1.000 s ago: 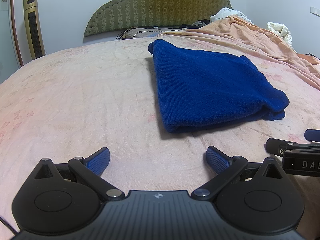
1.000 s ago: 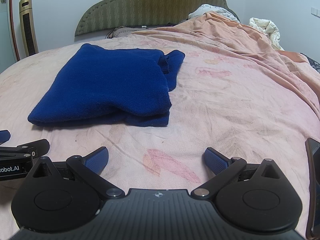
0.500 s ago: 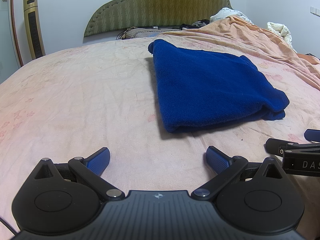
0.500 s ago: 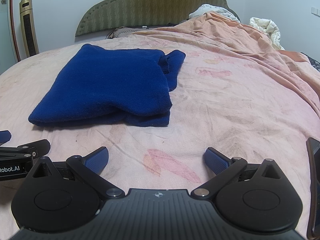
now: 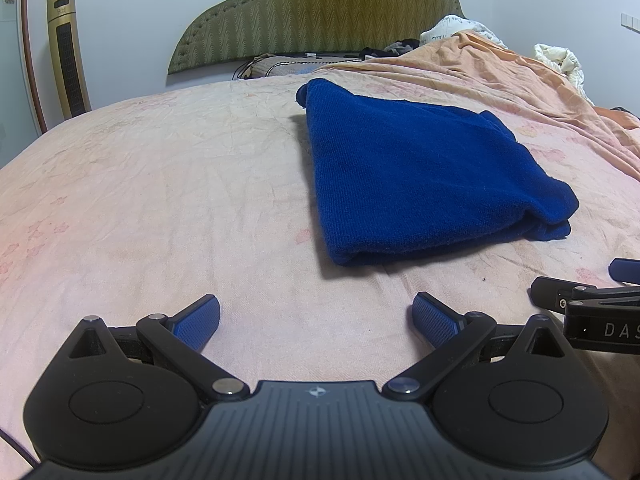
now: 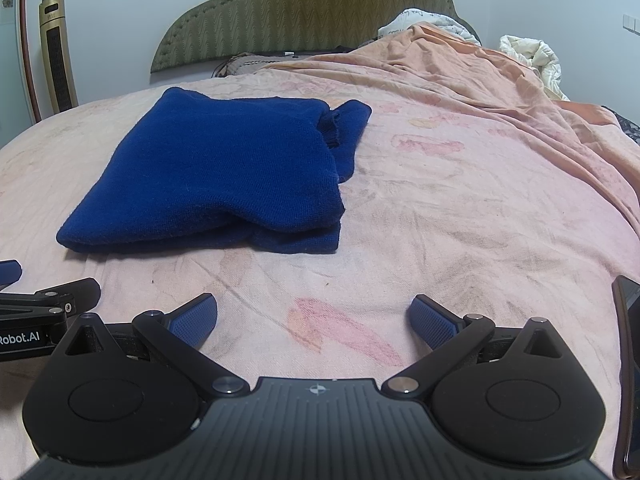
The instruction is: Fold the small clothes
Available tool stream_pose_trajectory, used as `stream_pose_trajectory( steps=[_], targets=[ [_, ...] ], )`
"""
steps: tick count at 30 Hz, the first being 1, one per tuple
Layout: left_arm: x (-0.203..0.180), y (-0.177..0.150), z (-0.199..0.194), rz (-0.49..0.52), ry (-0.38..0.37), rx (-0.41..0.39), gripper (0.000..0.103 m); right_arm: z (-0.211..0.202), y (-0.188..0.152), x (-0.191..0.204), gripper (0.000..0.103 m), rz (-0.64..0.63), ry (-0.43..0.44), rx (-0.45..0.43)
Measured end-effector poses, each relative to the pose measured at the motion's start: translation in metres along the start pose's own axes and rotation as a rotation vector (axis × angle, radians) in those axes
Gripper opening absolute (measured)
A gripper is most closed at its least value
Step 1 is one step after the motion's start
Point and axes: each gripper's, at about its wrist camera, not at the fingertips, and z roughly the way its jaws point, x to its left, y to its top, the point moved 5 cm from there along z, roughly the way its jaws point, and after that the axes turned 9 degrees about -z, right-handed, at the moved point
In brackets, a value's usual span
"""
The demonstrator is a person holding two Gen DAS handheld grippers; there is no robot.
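A dark blue knitted garment (image 5: 416, 176) lies folded into a thick rectangle on the pink bedsheet (image 5: 160, 200). It also shows in the right wrist view (image 6: 224, 172), with a sleeve or collar end poking out at its far right corner. My left gripper (image 5: 316, 312) is open and empty, low over the sheet in front of the garment's left near corner. My right gripper (image 6: 314, 312) is open and empty, in front of the garment's right near corner. Each gripper's side shows at the edge of the other's view.
A green padded headboard (image 5: 320, 12) stands at the far end. A rumpled orange blanket (image 6: 500, 92) and white bedding (image 6: 532, 56) lie on the right. A gold tower unit (image 5: 68, 52) stands at the left wall. A dark phone edge (image 6: 628, 368) sits at the far right.
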Motion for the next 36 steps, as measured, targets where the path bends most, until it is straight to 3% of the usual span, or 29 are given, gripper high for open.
stream_pose_trajectory(
  steps=[4,7,12,36],
  targets=[
    [0.002,0.005,0.0,0.036,-0.026,0.051,0.103,-0.005,0.002,0.0,0.103,0.028,0.003,-0.005],
    [0.004,0.012,-0.002,0.009,0.002,0.099,0.103,-0.014,0.008,-0.001,0.103,0.061,0.025,-0.017],
    [0.005,0.021,-0.013,0.027,0.055,0.075,0.103,-0.024,0.017,0.0,0.103,0.051,0.025,-0.02],
    [0.007,0.02,-0.022,-0.008,0.067,0.085,0.103,-0.032,0.014,0.01,0.103,0.039,0.058,0.0]
  ],
)
